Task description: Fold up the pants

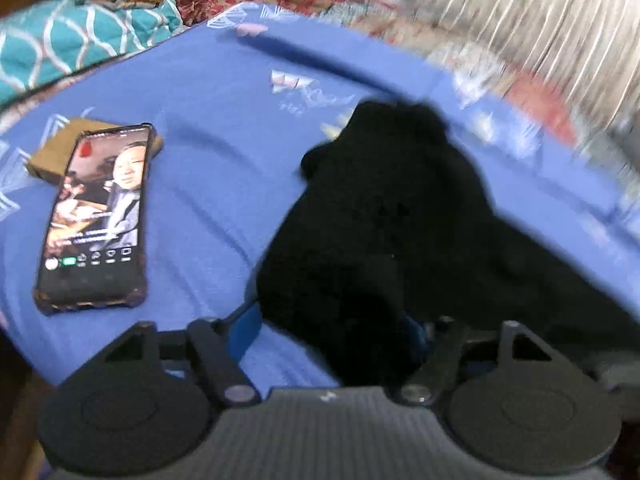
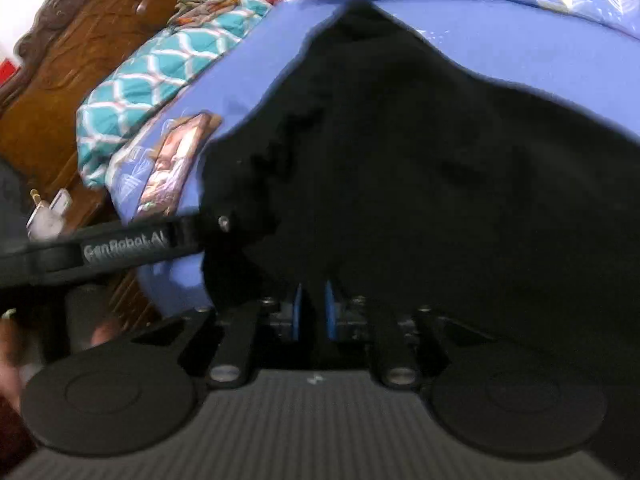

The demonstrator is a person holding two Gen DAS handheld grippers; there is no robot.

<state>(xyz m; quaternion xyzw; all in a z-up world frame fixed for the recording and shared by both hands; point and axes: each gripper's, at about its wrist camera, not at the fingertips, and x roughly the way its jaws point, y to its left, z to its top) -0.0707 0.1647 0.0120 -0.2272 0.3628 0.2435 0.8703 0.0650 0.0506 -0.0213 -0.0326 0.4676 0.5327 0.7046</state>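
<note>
The black pants (image 1: 384, 216) lie bunched on the blue bedsheet (image 1: 208, 92), a dark mass with almost no visible seams or folds (the fabric is so dark that detail is lost in both views). In the left wrist view the cloth starts right at the left gripper (image 1: 332, 332), draped over and between its fingers, and runs away from the camera toward a rounded, lumpy end farther up the bed, so its long axis lies roughly along the gripper's line of sight, leaning slightly right. A wide flap also spreads to the right of that gripper. The blue left finger (image 1: 246, 328) shows beside the cloth while the other is mostly buried; the fingers stand wide apart, open around the fabric rather than pinched on it.

In the right wrist view the right gripper (image 2: 314, 308) has its two blue pads (image 2: 330, 312) close together with a narrow gap, and dark cloth fills that gap, so it appears clamped on the pants (image 2: 420, 168), which rise from the fingers to a peak near the far edge of the sheet. This view is tilted.

Left of the pants a phone (image 1: 96, 216) lies face up, lit, its far end resting on a brown card (image 1: 52, 152). Beyond are a teal patterned blanket (image 1: 76, 36) and a carved wooden headboard (image 2: 92, 48).
</note>
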